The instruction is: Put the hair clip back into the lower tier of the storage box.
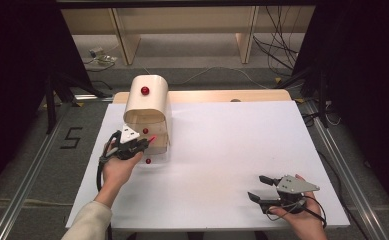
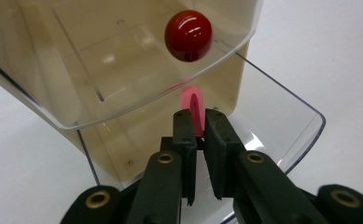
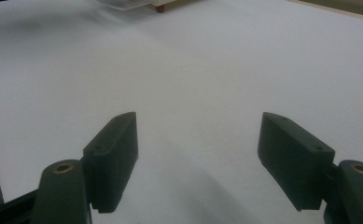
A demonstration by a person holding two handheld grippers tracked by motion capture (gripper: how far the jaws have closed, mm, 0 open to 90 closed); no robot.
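The pink piece [image 2: 191, 108] stands pinched upright in the closed left tool [image 2: 197, 122], at the mouth of the clear-fronted box [image 1: 147, 107], below its red knob [image 2: 188, 35]; I judge it gripped and brought over but not yet set inside; the clear walls sit close either side; the right tool [image 1: 261, 187] waits wide open, holding nothing, over bare white bench [image 1: 232, 145].

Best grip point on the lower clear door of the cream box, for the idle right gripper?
Take the red ball knob on the lower clear door, from the front: it juts clear of the panel, round and narrow. The right gripper is open.
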